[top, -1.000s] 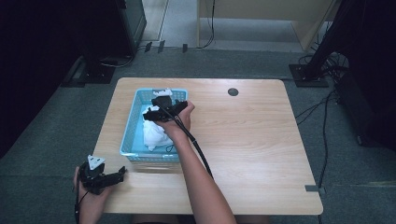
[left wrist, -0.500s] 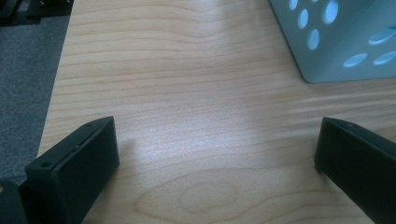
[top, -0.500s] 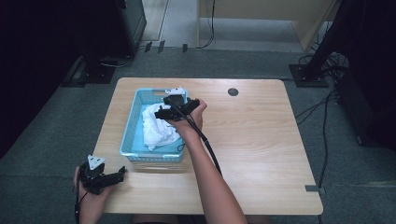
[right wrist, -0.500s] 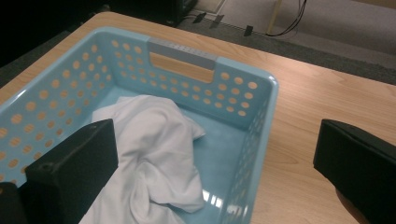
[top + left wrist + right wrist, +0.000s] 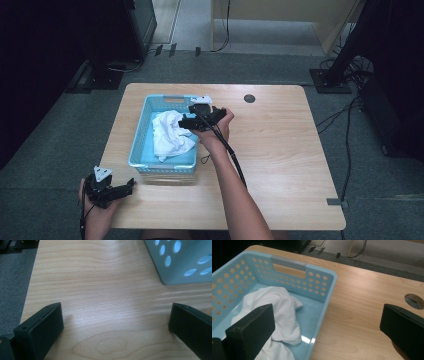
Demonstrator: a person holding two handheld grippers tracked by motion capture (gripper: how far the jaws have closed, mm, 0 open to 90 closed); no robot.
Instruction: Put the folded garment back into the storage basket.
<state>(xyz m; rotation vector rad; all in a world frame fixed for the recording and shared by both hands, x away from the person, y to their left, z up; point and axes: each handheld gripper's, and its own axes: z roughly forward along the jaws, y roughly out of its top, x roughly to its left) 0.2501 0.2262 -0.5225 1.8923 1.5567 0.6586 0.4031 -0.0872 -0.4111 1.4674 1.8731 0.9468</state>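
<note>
a: where does it stand?

b: the white cloth lies crumpled inside the blue basket, which sits on the worktop. the right gripper hangs over the basket's right rim, jaws spread wide with nothing between them. the left gripper rests low at the near left corner of the worktop, jaws also spread and empty, well apart from the basket.

a: what could go wrong from here?

b: in the right gripper view one jaw sits over the cloth and the other over bare wood, so the basket wall lies between them. if they come down like that, i judge they'd straddle or strike the rim and could shove the light basket along.

a: anything else?

b: the cloth is loose and bunched; a shallow pinch may catch only a fold and let it slip. the trailing cable could also drag.
</note>
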